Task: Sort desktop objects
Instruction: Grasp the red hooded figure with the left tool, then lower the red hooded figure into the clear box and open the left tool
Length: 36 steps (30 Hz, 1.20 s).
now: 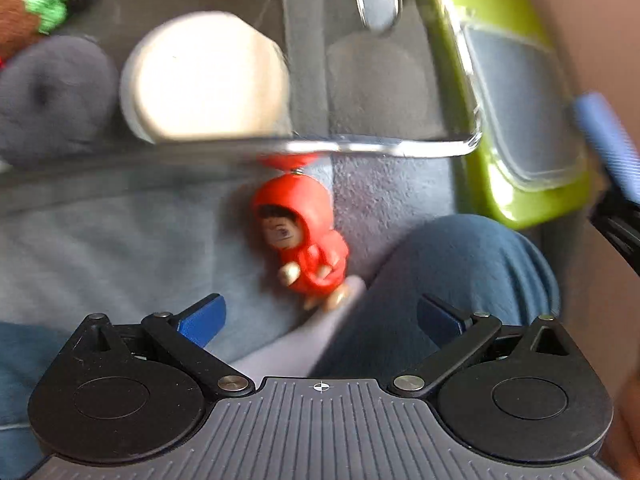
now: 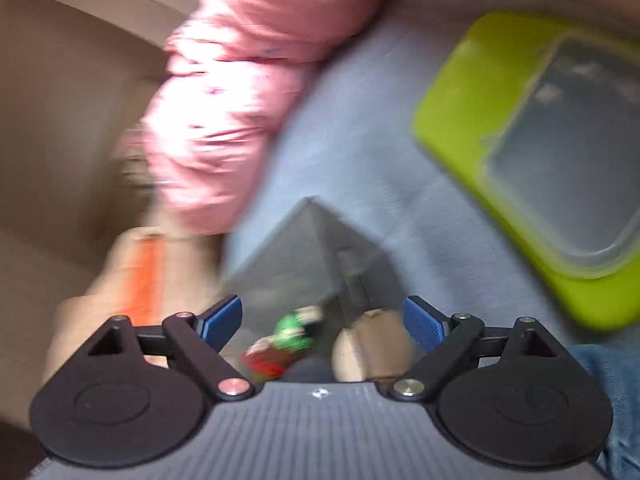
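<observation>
The left gripper, jaws apart and empty, tilts steeply down over the red-hooded figurine, which lies on grey cloth just this side of the clear-lidded tray. It's probably light, hard and slippery (grip the body, not its hanging loop). Right gripper: spread, empty.
</observation>
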Available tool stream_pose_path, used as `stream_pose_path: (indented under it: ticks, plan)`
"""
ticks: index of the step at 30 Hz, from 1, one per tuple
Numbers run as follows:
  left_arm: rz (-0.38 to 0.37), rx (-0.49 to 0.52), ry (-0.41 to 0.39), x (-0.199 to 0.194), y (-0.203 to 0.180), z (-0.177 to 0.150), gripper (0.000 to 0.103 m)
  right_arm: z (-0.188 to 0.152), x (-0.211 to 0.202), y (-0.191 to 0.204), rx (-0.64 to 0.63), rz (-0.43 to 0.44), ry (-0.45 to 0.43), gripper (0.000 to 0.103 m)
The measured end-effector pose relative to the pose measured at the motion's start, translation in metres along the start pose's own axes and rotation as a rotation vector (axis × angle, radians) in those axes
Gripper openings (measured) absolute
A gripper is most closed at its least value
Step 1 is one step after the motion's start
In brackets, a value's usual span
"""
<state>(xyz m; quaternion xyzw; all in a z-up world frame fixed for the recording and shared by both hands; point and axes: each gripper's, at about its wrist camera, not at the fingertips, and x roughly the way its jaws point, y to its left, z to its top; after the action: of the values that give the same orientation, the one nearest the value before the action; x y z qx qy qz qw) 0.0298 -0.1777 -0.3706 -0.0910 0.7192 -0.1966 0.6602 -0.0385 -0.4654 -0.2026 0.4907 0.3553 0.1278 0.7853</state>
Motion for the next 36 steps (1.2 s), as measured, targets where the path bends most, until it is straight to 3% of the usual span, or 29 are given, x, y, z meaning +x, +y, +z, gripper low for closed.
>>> stream_pose_path:
  ticks: [2, 4, 9, 10, 11, 15, 20, 27, 30, 34, 36]
  plan:
    - [0.059, -0.006, -0.055, 0.005, -0.006, 0.001, 0.103, 0.003, -0.016, -0.013, 0.068, 0.195, -0.012, 0.092]
    - [0.092, 0.007, -0.06, 0.012, -0.01, 0.003, 0.103, 0.007, -0.027, -0.024, 0.126, 0.351, -0.03, 0.097]
    - [0.142, 0.03, -0.061, 0.026, -0.015, 0.006, 0.101, 0.013, -0.019, -0.068, 0.239, 0.493, -0.035, 0.101]
    - [0.122, 0.017, -0.066, 0.026, -0.012, 0.004, 0.092, 0.01, -0.019, -0.078, 0.27, 0.513, -0.029, 0.101]
    - [0.116, 0.02, -0.054, 0.025, -0.011, 0.004, 0.056, 0.007, -0.021, -0.085, 0.294, 0.524, -0.023, 0.101]
    - [0.113, 0.061, -0.051, 0.016, -0.011, -0.001, 0.056, 0.009, -0.01, -0.094, 0.29, 0.538, -0.011, 0.102]
    - [0.106, 0.108, -0.07, -0.002, -0.01, -0.012, 0.056, 0.014, 0.005, -0.106, 0.346, 0.62, 0.001, 0.103]
    - [0.004, 0.159, -0.071, -0.053, 0.0, -0.04, 0.056, 0.02, 0.018, -0.101, 0.353, 0.574, 0.033, 0.103]
    - [-0.075, 0.202, -0.079, -0.091, 0.004, -0.057, 0.056, 0.018, 0.019, -0.091, 0.314, 0.517, 0.048, 0.103]
    - [-0.106, 0.258, -0.147, -0.16, 0.005, -0.071, 0.056, 0.01, 0.02, -0.067, 0.212, 0.431, 0.09, 0.103]
    - [-0.113, 0.267, -0.195, -0.199, 0.004, -0.07, 0.056, 0.003, 0.026, -0.062, 0.226, 0.457, 0.126, 0.103]
